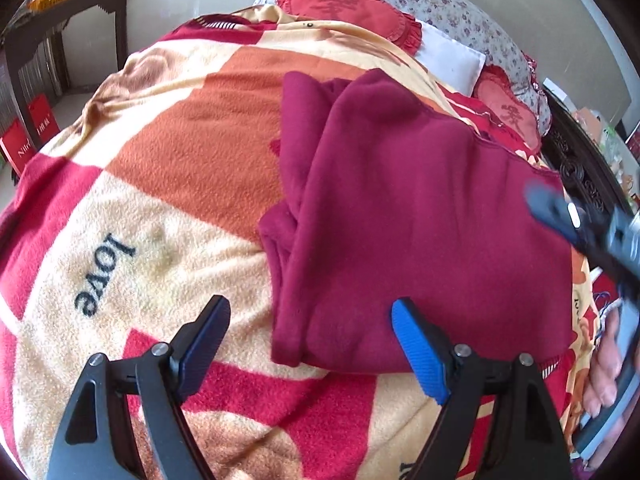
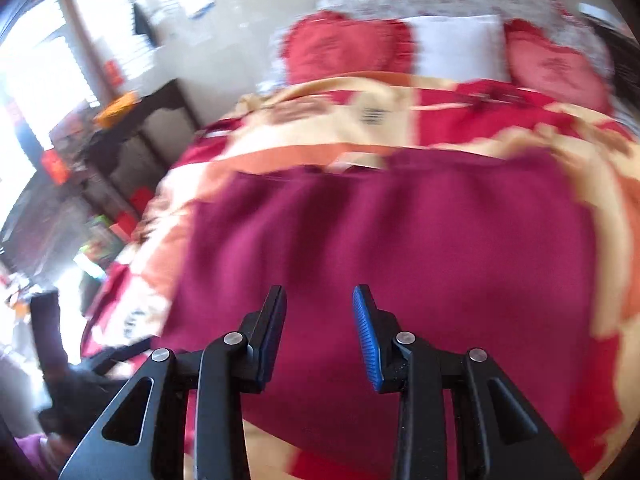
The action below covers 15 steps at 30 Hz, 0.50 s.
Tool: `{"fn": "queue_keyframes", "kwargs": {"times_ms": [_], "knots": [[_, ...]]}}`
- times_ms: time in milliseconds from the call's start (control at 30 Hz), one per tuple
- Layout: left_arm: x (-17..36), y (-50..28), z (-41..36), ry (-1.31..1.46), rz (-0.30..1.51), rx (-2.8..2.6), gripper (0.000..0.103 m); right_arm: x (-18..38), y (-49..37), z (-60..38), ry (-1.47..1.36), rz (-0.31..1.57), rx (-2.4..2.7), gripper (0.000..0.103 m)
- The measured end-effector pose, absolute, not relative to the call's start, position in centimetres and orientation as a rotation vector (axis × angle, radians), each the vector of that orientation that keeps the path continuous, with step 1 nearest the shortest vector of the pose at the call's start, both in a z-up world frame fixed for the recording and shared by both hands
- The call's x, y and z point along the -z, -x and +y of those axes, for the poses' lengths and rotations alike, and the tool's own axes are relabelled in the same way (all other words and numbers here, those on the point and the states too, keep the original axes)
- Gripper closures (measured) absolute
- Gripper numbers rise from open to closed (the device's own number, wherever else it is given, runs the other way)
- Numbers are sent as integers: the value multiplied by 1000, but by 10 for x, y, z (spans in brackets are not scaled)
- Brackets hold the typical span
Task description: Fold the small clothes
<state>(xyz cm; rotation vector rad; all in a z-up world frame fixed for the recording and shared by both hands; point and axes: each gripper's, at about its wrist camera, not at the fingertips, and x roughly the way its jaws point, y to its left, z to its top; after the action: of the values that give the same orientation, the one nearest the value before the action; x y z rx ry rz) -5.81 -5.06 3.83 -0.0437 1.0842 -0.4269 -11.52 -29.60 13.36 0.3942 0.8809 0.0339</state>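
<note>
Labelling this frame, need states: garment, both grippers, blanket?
Maroon fleece garment: partly folded, lying on the bed, held by neither gripper.
Left gripper: open wide, empty, over the garment's near-left edge.
Right gripper: open, nothing between its pads, above the garment.
Red, orange and cream checked fleece blanket: spread out, rumpled.

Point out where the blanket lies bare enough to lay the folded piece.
The widest free patch is the patterned fleece blanket left of the folded maroon fleece garment, around the printed word "love", plus the orange block above it. It is crowded at the head, where red frilled cushions and a white pillow sit, and along the garment's right edge.
</note>
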Motion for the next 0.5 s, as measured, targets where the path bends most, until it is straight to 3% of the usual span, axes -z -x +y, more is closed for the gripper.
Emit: {"fn": "queue_keyframes", "kwargs": {"times_ms": [133, 333, 500], "knots": [[-34, 51, -39, 96, 1097, 435, 17, -130, 47, -245, -354, 941, -168, 57], [-27, 39, -30, 137, 1102, 441, 14, -102, -32, -188, -229, 1091, -189, 57], [-23, 36, -32, 118, 1083, 443, 11, -81, -59, -148, -72, 1176, -164, 29]]}}
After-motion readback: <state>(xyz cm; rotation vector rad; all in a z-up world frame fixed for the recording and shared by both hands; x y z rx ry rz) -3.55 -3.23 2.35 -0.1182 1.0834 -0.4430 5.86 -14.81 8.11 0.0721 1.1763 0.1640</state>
